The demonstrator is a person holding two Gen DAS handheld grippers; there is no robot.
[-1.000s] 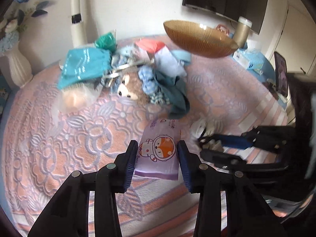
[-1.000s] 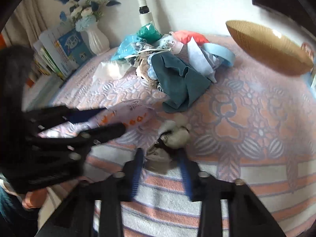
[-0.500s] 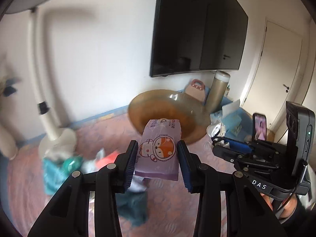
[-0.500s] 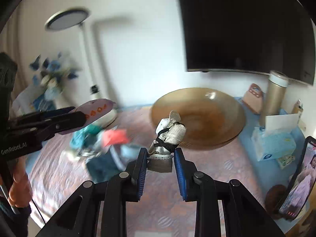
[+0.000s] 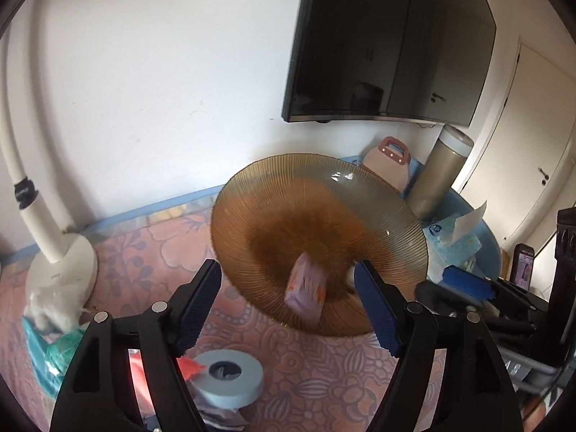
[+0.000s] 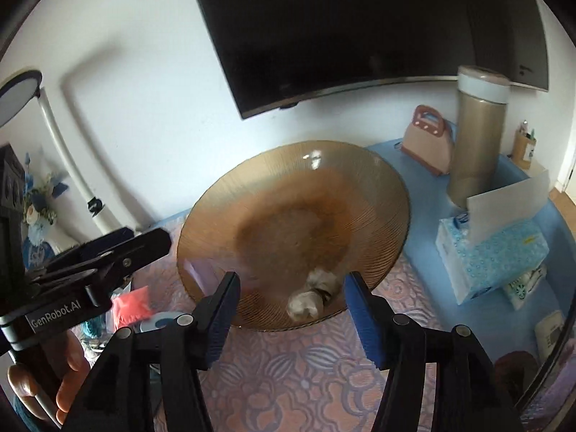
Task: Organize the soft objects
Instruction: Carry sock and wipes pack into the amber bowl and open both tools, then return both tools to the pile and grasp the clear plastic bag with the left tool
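Observation:
A large amber glass bowl (image 5: 396, 216) stands on the pink patterned cloth; it also shows in the right wrist view (image 6: 216, 208). My left gripper (image 5: 288, 302) is open just in front of the bowl, and the purple tissue pack (image 5: 306, 289), blurred, is inside the bowl's near side. My right gripper (image 6: 291, 318) is open too, and the grey-white rolled sock bundle (image 6: 313, 293), blurred, is in the bowl near its front rim. The left gripper's arm (image 6: 93, 262) shows at the left of the right wrist view.
A blue tape roll (image 5: 228, 378), red packet (image 6: 131, 304) and teal cloth (image 5: 39, 349) lie left of the bowl. A white lamp base (image 5: 59, 259) stands behind them. A tissue box (image 6: 493, 252), gold flask (image 6: 475, 140) and pink bag (image 6: 428, 140) stand on the right.
Both grippers have opened above the bowl. The tissue pack and the sock bundle have left the jaws and dropped into the bowl. Earlier both were lifted from the cloth.

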